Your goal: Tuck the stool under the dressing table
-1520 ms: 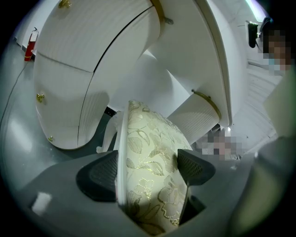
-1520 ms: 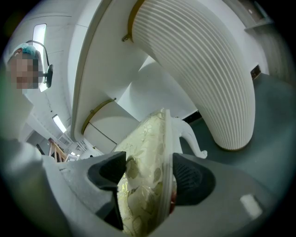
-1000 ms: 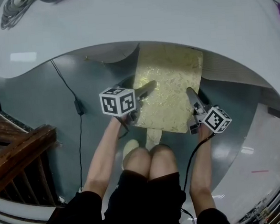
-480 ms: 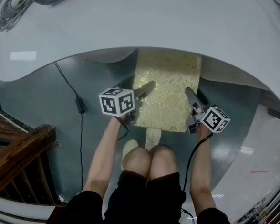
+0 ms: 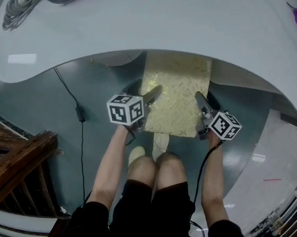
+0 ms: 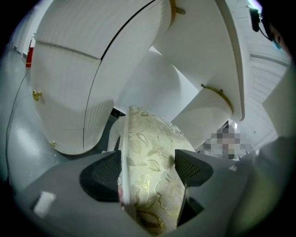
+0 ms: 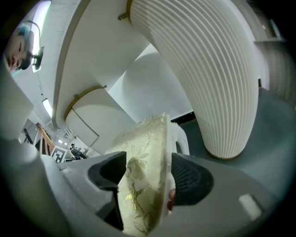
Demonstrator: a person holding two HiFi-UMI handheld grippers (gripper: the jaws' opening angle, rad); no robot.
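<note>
Our left hand-held gripper [image 5: 148, 101] [image 6: 148, 171] has just been closing its jaws, and its pads now pinch the seat edge of the stool [image 5: 177, 95] [image 6: 148, 148] between them. The right hand-held gripper [image 5: 202, 105] [image 7: 148, 178] likewise clamps the opposite edge, with the gold-patterned cushion filling its gap. Seen from the head view, the left grip sits at the seat's 9 o'clock side and the right at its 3 o'clock side, about level with each other, so neither hand is clearly nearer. The seat's long axis runs roughly from 6 to 12 o'clock, leaning a touch toward 1. The stool stands on the grey floor [image 5: 45, 97] straight out at 12 o'clock from us. Its far end is already beneath the curved rim of the white worktop [image 5: 156, 18] of the dressing table, while the near end is out in the open. We judge that the coming move is a straight, even push toward 12 o'clock, between the ribbed white pedestal [image 7: 217, 83] at 3 o'clock and the base at 9 o'clock.
</note>
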